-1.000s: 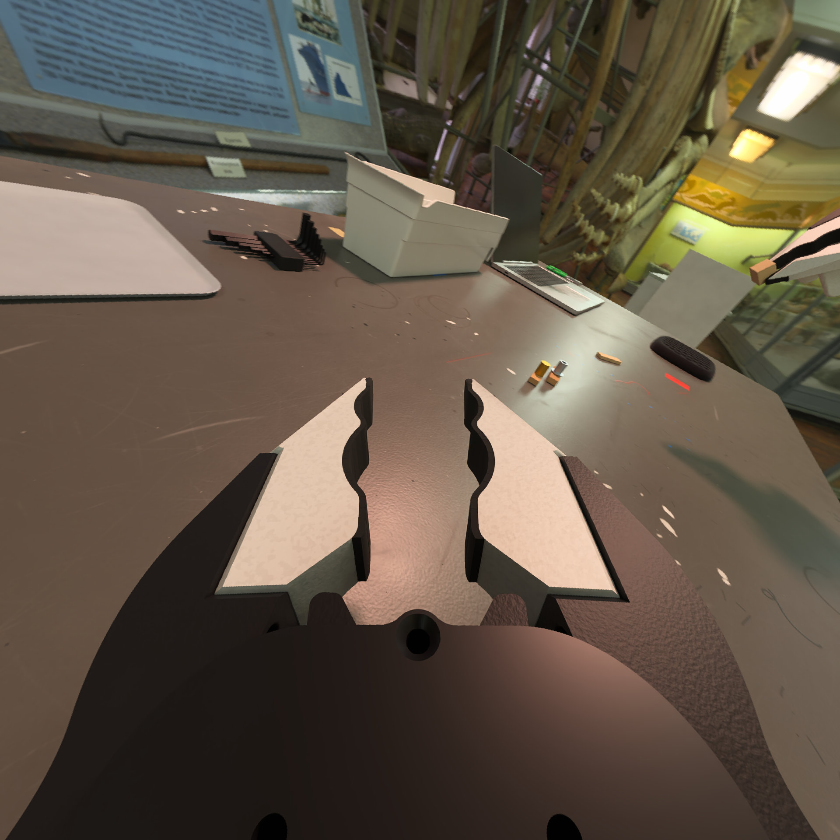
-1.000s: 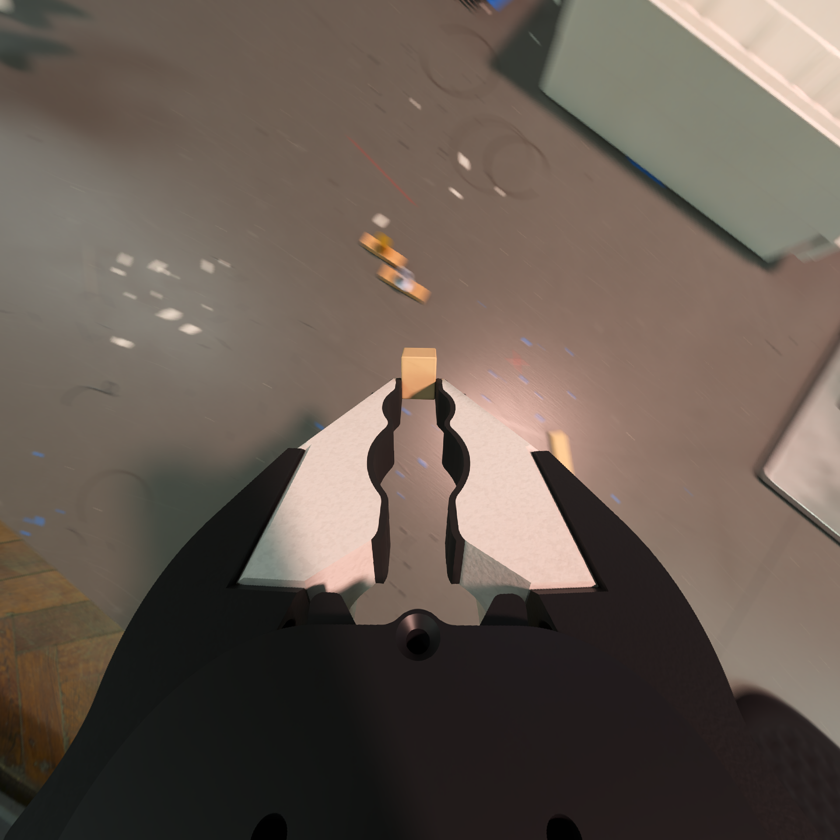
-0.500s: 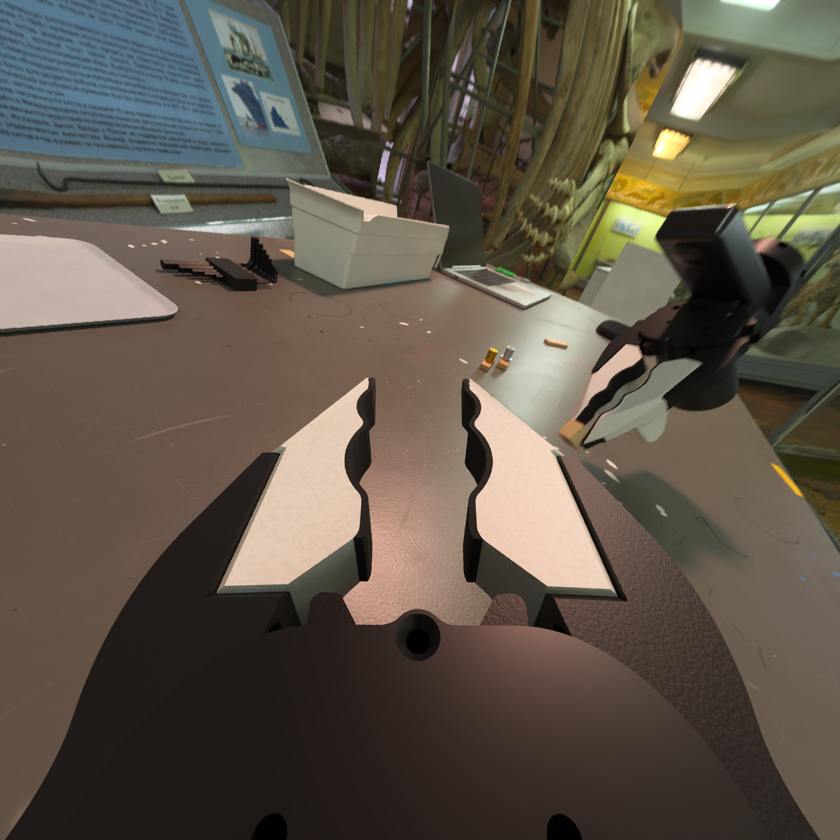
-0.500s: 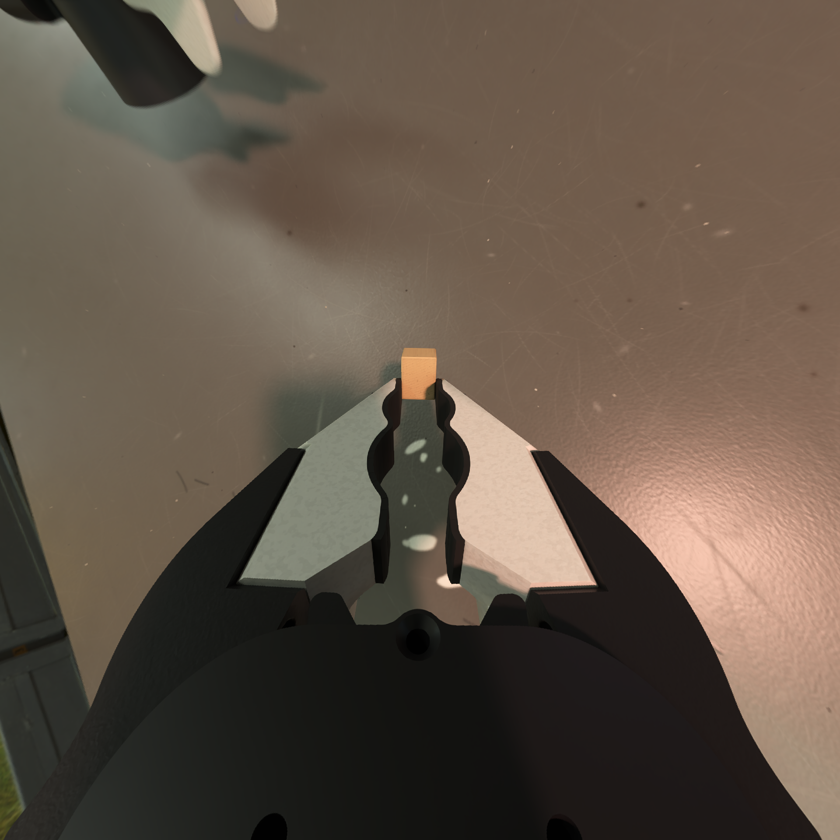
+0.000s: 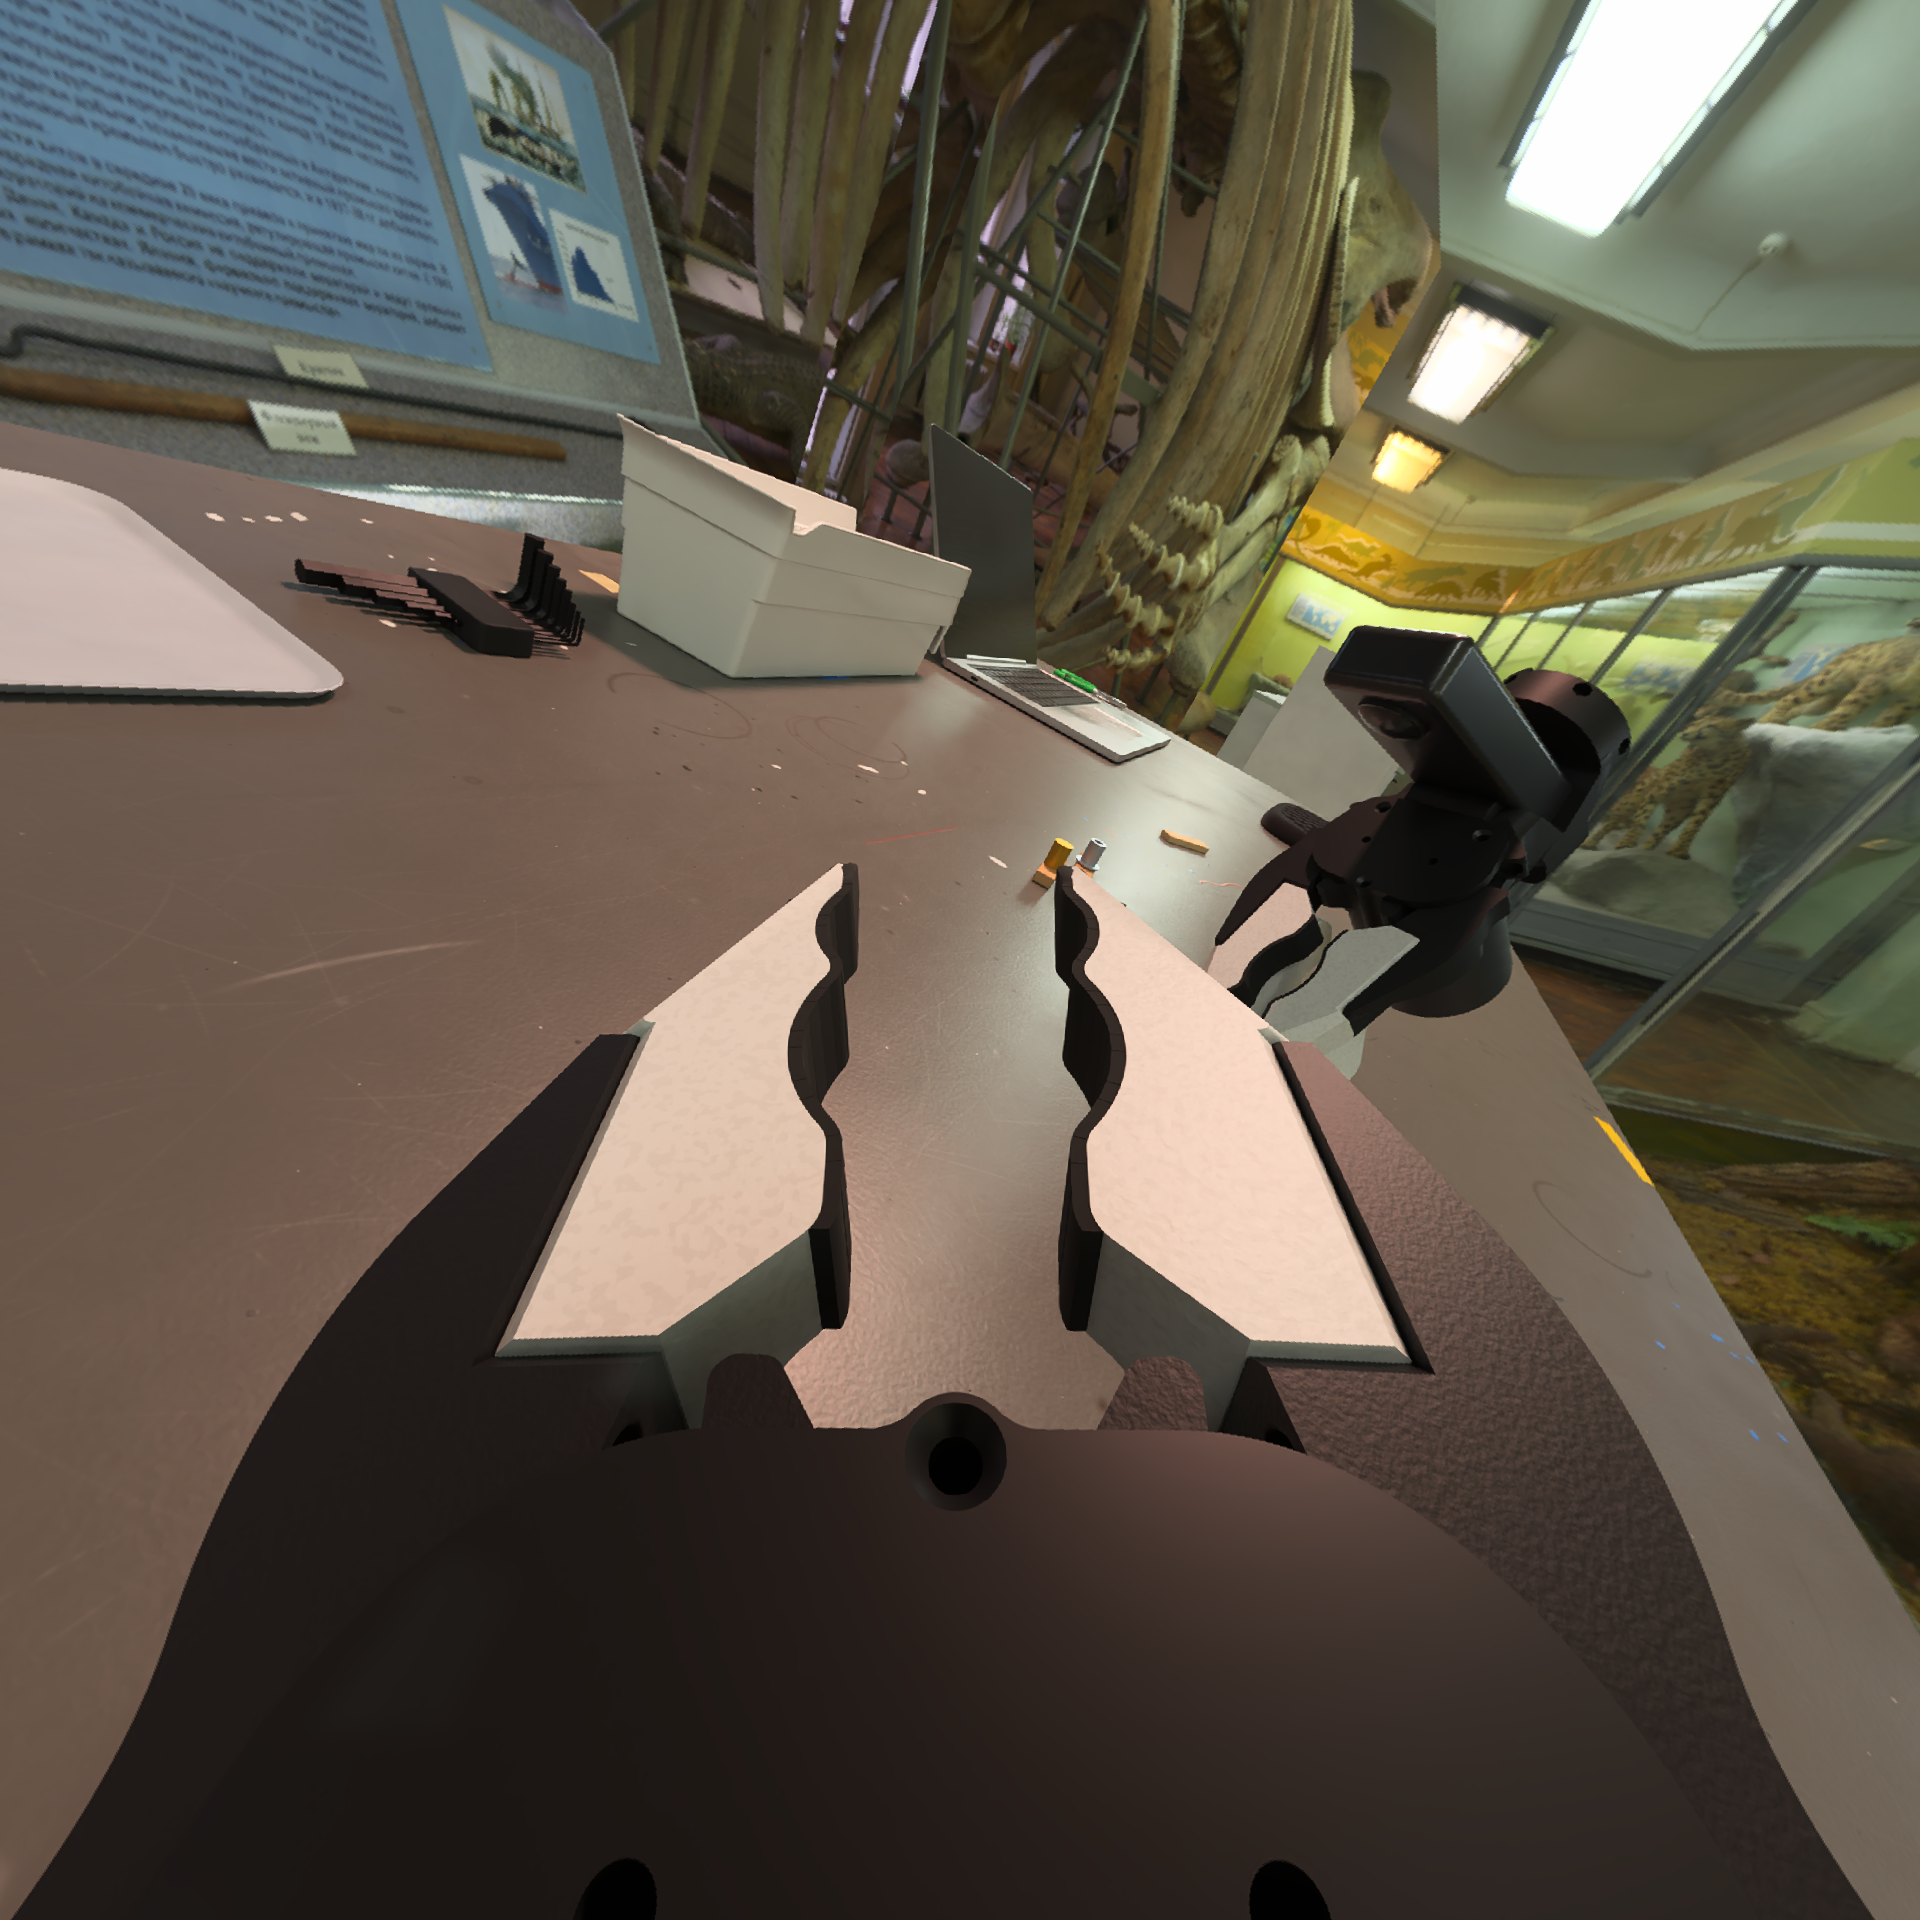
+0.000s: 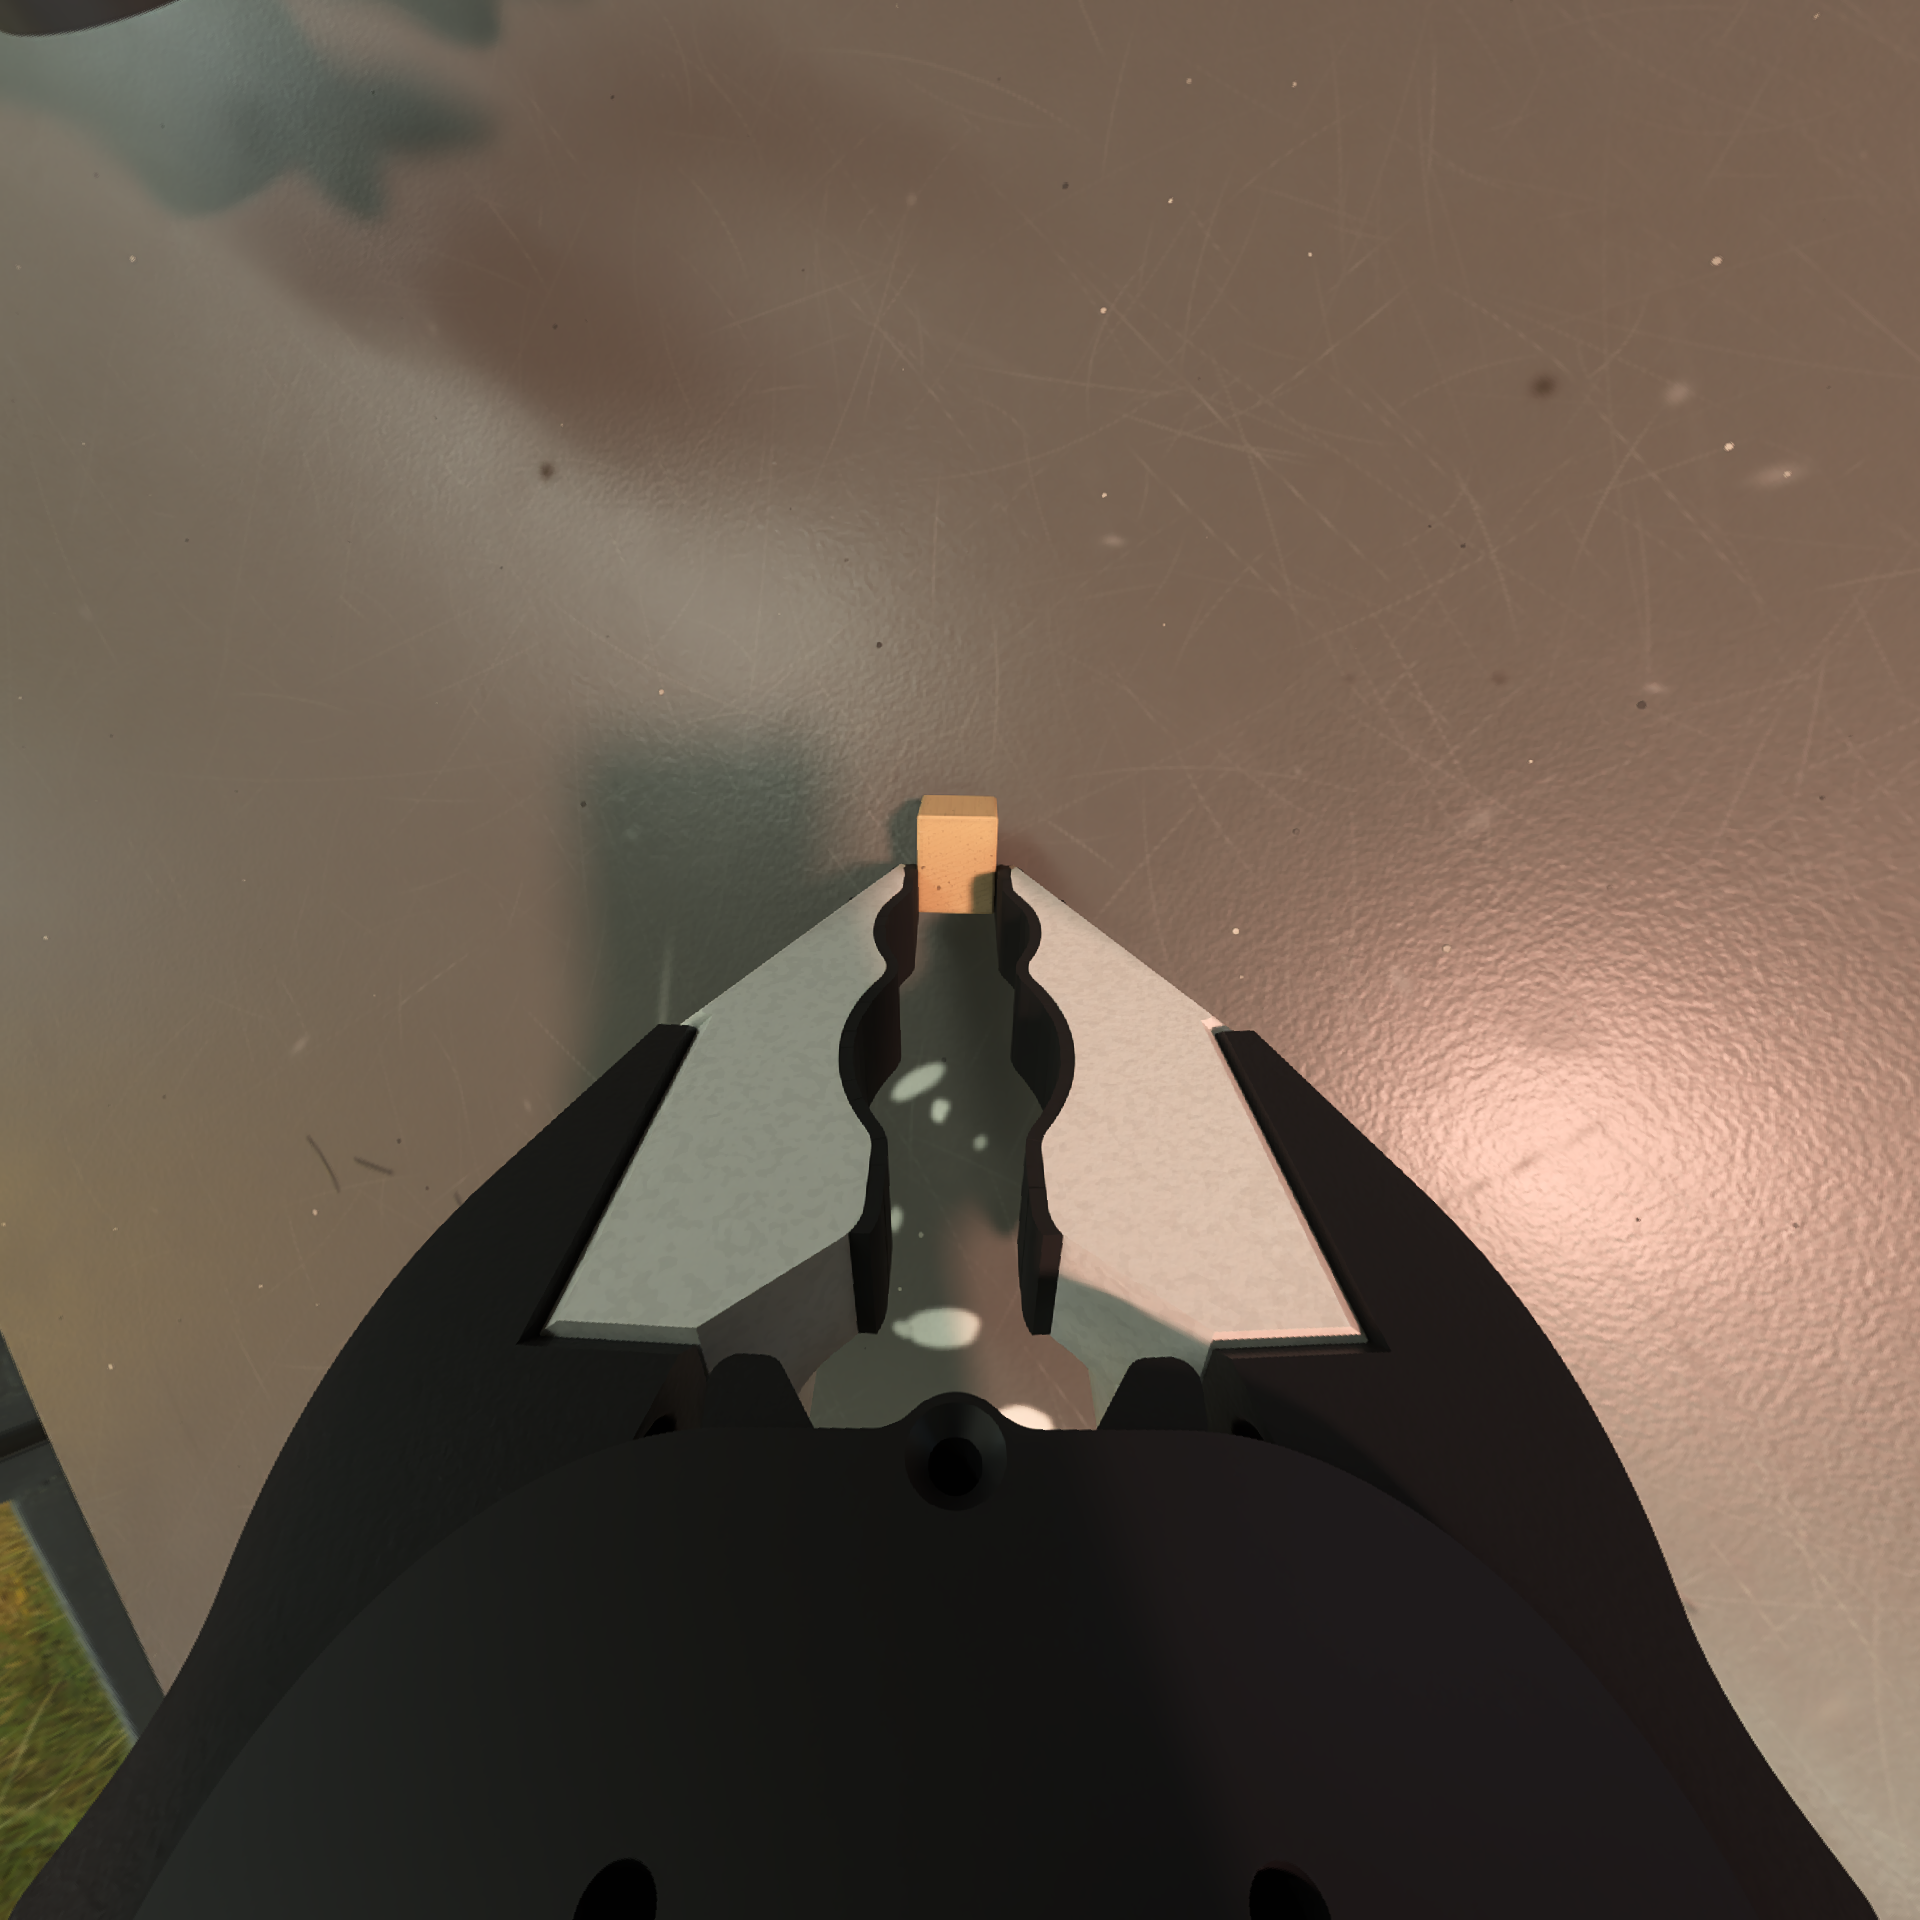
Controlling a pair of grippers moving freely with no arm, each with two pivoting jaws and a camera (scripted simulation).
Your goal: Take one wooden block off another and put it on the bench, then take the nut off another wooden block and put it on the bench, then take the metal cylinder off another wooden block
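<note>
My right gripper (image 6: 956, 894) is shut on a small light wooden block (image 6: 956, 852), which sticks out past the fingertips, low over the brown bench (image 6: 1351, 520). I cannot tell if it touches. In the left wrist view the right gripper's body (image 5: 1455, 831) hangs at the right, its tips hidden behind my left finger. My left gripper (image 5: 956, 883) is open and empty above the bench. Beyond its tips a yellow nut (image 5: 1058, 854) sits on a wooden block (image 5: 1042, 879), next to a metal cylinder (image 5: 1093, 854). Another wooden block (image 5: 1184, 840) lies flat farther right.
A white box (image 5: 790, 592), a black hex key set (image 5: 468, 608) and a white mat (image 5: 125, 603) stand at the back left. A laptop (image 5: 1060, 696) and a dark oval object (image 5: 1288, 821) lie at the back right. The bench edge (image 5: 1558, 1060) runs along the right.
My right gripper has come down closer to the bench with the block, moving behind my left gripper's right finger in the left view. The left gripper stays open and has turned slightly.
</note>
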